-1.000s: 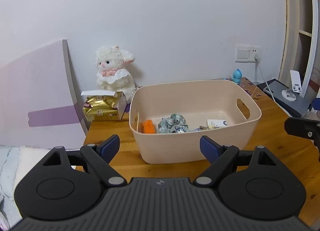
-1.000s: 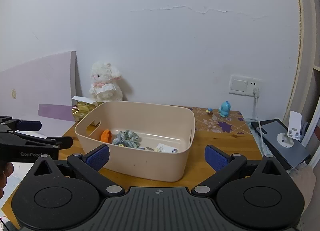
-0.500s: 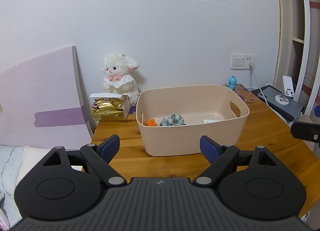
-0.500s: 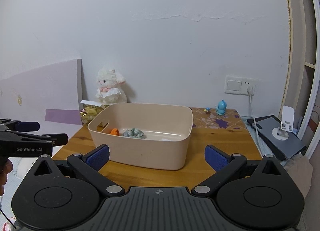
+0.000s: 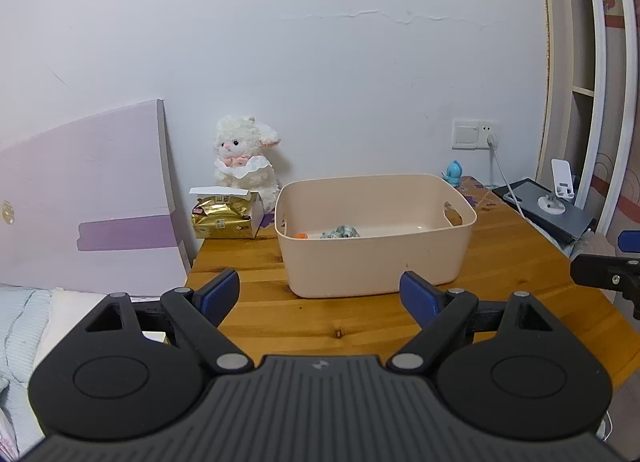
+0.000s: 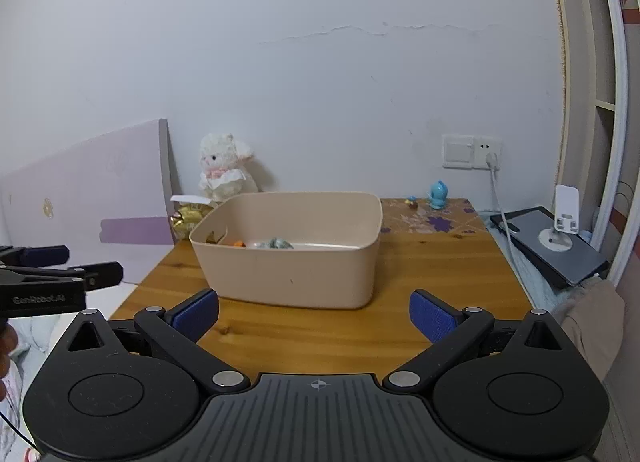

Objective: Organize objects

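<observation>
Hovering short of the near edge of the wooden table [image 5: 500, 262], the left gripper [image 5: 320, 294] and the right gripper [image 6: 314, 312] both have their blue-padded fingers spread wide with nothing between them. The task's container, a beige plastic bin with handle cut-outs [image 5: 376, 258], stands on the middle of the table; a small orange object [image 5: 300, 236] and a crumpled grey-green patterned cloth [image 5: 340, 232] lie on its floor at the left, and the near wall hides the rest of the inside.

The likeliest trouble, as I judge it, is a finger catching the bin's rim on the way in and pushing the light tub toward the far wall. A reach to the far left could also knock over the white plush lamb [image 5: 244, 161], which sits just behind the gold foil packet in an open white box [image 5: 224, 213].

Bare wood lies in front of the bin and to its right. The far right is more crowded: a small blue figurine [image 6: 437, 194] by the wall, a white charging cable [image 6: 500, 197], and beyond the table's right edge a dark tablet carrying a white phone stand [image 6: 560, 221]. To the left, a pale purple board [image 5: 80, 201] blocks the way.
</observation>
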Tool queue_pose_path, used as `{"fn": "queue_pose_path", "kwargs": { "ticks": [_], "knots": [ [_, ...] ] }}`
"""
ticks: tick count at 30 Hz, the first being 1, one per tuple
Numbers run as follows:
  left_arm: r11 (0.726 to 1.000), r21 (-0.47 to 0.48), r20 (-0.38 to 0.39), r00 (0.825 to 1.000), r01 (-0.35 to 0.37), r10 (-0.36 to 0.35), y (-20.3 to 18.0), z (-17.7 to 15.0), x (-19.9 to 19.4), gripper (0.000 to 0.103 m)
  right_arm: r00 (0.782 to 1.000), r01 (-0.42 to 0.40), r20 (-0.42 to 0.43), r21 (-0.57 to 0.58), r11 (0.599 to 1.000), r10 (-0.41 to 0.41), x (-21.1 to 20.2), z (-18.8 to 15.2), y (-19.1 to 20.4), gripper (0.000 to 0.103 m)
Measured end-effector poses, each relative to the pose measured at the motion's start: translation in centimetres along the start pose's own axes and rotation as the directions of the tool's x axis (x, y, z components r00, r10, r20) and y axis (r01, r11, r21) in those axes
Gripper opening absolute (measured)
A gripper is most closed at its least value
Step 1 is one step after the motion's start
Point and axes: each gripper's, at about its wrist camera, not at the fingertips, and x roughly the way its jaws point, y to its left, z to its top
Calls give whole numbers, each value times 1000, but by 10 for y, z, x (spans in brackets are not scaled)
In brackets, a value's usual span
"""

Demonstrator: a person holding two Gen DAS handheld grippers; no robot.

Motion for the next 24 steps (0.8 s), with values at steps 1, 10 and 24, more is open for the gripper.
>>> {"fn": "queue_pose_path", "kwargs": {
  "ticks": [1,10,24],
  "knots": [
    [1000,1,1,1000,-1,1,-1,-2,-3,88,1000,2,-1,1,1000,-2,-2,-2,-1,103],
    [1000,6,4,1000,22,-22,-16,-22,-30,88,1000,-25,-16,21,999,25,-25,-22,3,103],
    [1000,-25,-2,1000,12,-12,-21,-44,-62,88,1000,-3,1,10,1000,3,-67,-40,9,103]
  ]
}}
